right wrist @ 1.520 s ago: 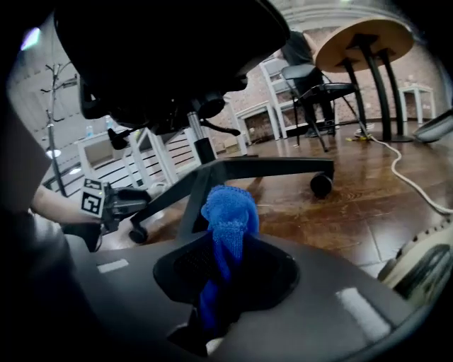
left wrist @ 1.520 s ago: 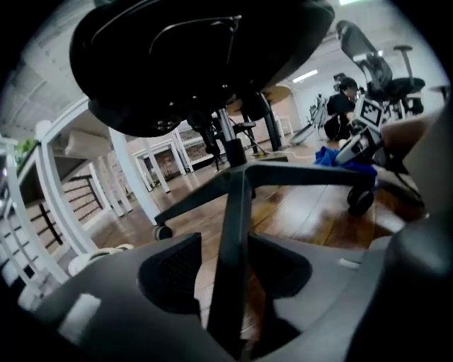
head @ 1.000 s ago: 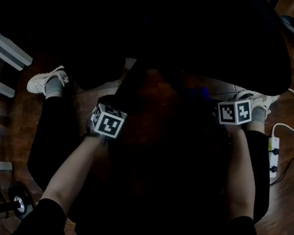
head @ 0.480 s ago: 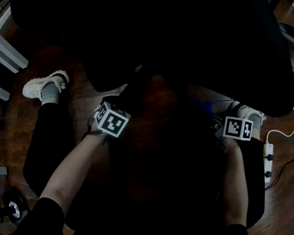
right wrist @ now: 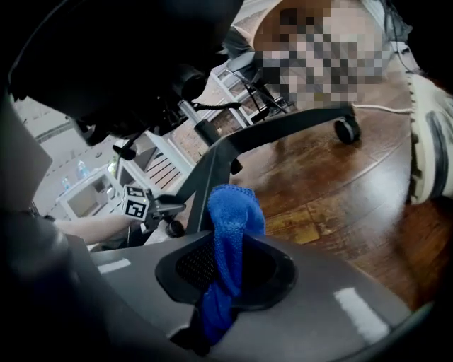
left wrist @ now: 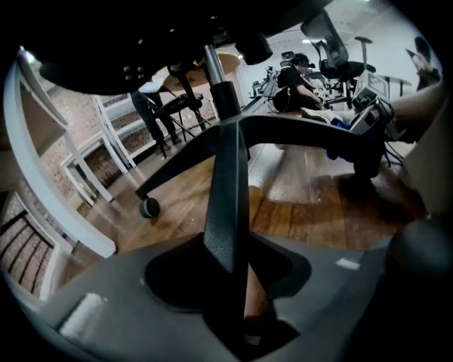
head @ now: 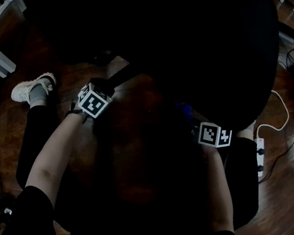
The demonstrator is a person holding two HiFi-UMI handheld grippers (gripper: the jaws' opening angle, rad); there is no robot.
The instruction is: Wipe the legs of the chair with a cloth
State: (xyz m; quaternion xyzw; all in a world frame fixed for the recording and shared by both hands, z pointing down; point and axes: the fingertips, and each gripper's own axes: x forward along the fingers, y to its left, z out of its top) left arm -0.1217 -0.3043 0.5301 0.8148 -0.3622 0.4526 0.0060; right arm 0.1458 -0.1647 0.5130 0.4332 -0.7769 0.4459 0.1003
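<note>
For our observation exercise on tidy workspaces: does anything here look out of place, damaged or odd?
Nothing looks damaged or spilled. The office chair base stands upright on the wooden floor, and the blue cloth sits pinched in the right tongs. A white power strip lies loose on it.

An office, by its swivel chairs [left wrist: 338, 53], wood floor [left wrist: 311, 205] and power strip [head: 258, 155] (a seated person [left wrist: 291, 76] beyond).

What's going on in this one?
A person down on the wood floor works under an office chair, a gripper in each hand. The right gripper is shut on a blue cloth, raised near the chair's base; whether it touches a leg is unclear. The left gripper has a black chair leg between its jaws, which have just been opening and show a gap beside it.
</note>
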